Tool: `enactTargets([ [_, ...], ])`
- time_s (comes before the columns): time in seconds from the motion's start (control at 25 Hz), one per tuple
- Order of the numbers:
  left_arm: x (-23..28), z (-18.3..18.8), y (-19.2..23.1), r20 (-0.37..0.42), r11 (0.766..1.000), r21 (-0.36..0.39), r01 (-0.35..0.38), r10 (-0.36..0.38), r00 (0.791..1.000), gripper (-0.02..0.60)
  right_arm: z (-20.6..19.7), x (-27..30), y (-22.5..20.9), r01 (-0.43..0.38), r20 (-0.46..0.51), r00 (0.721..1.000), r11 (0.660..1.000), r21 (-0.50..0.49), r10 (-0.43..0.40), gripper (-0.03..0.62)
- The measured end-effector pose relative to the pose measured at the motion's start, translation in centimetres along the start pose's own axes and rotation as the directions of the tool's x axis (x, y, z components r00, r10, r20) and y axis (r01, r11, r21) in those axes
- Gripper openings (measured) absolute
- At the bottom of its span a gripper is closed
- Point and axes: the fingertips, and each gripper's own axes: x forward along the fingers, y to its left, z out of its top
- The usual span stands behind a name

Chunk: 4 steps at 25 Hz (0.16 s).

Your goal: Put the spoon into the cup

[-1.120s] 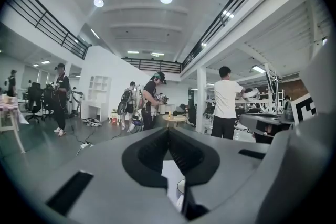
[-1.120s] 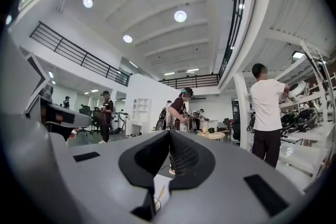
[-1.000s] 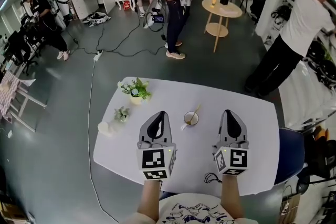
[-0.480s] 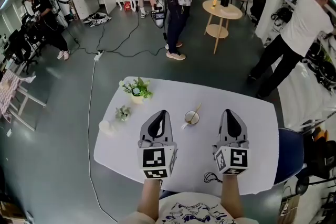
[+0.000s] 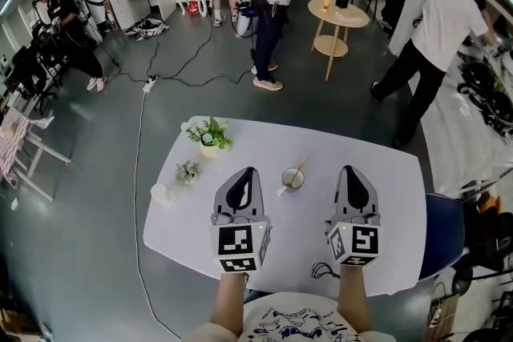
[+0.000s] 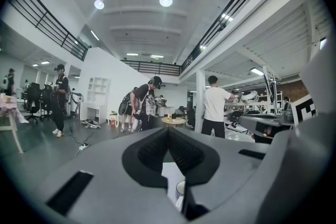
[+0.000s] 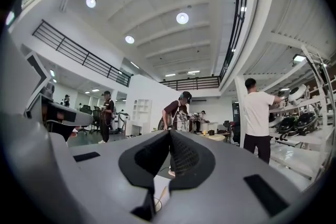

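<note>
Head view: left gripper and right gripper clenched, empty, flanking cup; spoon leans inside. Hazard: a nudge could topple it.

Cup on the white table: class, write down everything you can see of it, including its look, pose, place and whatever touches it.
The cup is small, round and pale, with a dark inside. It stands upright near the middle of the white table. A thin tan spoon leans on its far right rim, with the handle pointing outward. A pale bit juts out at its near left side, but what it is cannot be told. Nothing else touches it.
</note>
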Motion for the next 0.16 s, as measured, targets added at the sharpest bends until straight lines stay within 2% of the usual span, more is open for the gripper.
enactTargets([
  [0.16,0.26,-0.02,-0.08,-0.001,1.000,-0.003,0.001,-0.001,1.000,0.014,0.02,0.17,-0.10,-0.001,-0.001,1.000,1.000,-0.002,0.001,0.014],
])
